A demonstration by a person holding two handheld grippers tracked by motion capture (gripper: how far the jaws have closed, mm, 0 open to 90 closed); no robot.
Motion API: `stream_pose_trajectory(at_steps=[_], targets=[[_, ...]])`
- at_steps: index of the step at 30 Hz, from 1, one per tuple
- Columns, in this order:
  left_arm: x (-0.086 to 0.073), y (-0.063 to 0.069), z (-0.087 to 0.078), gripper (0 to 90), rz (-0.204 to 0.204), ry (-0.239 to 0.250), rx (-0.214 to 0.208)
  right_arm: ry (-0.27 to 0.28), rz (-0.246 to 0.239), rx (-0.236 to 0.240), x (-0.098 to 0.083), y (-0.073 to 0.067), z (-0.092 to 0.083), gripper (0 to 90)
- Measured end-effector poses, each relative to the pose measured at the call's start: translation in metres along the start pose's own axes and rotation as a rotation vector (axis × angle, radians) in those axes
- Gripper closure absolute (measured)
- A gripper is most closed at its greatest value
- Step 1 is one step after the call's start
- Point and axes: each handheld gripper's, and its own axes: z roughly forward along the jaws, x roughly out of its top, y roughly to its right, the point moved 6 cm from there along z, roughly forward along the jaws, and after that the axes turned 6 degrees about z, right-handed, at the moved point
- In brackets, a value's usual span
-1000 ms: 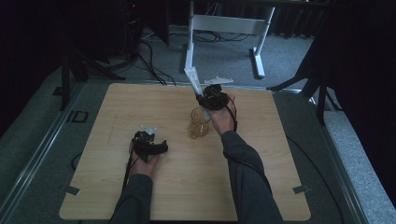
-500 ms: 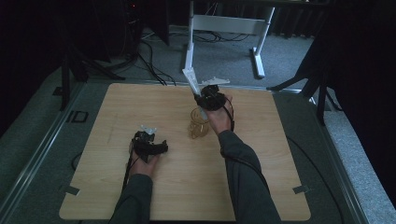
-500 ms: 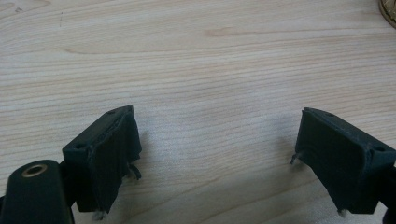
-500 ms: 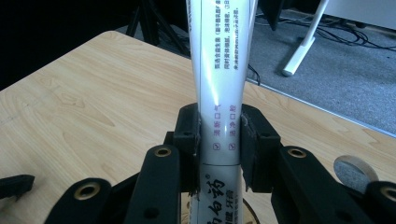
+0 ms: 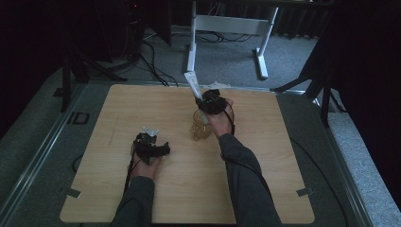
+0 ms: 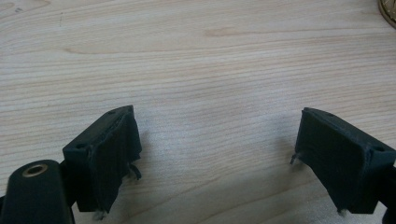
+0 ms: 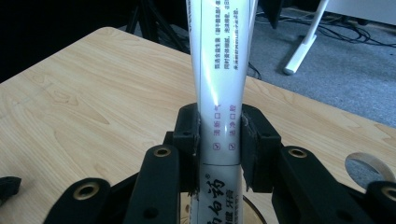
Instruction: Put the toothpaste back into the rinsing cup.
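Glossy white plastic tube (image 7: 219, 93), matt light-wood tabletop (image 5: 142, 109)

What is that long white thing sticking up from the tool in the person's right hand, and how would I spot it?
Start at the wooden table and go to its far middle, where the right gripper is raised. Clamped between its two black jaws is a toothpaste tube, above a golden wire-like holder. It is the one long, glossy white thing with small printed characters; everything near it is black or golden.

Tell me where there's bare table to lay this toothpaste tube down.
Bare wood lies right of the right gripper, toward the table's right edge, and along the far left corner. It is crowded around the gold wire basket under the toothpaste tube, and beside the left gripper.
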Motion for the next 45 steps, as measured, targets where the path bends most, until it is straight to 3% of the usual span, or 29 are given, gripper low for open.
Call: stream_pose_trajectory(at_steps=[8, 20, 25, 28, 31, 35, 45], targets=[[0.0, 0.0, 0.0, 12.7, 0.001, 0.0, 0.0, 0.03, 0.045, 0.008, -0.012, 0.006, -0.004, 70.1], [0.0, 0.0, -0.001, 14.9, -0.005, 0.004, 0.006, 0.026, 0.034, 0.009, -0.021, 0.007, -0.004, 69.8], [0.002, 0.008, -0.002, 31.4, 0.006, 0.033, -0.005, 0.022, 0.035, 0.013, -0.025, 0.008, -0.002, 69.1], [0.005, 0.014, -0.001, 31.8, 0.011, 0.033, -0.01, 0.016, 0.026, 0.014, -0.025, 0.008, -0.003, 68.7], [0.007, 0.018, -0.001, 38.4, 0.023, 0.02, -0.019, 0.012, 0.018, 0.019, -0.027, 0.009, -0.005, 68.3], [0.008, 0.022, 0.001, 38.8, 0.037, 0.044, -0.034, 0.016, 0.018, 0.027, -0.03, 0.01, -0.008, 67.9], [0.008, 0.021, 0.001, 35.9, 0.048, 0.044, -0.046, 0.054, 0.016, 0.063, -0.026, 0.006, -0.023, 65.5]])
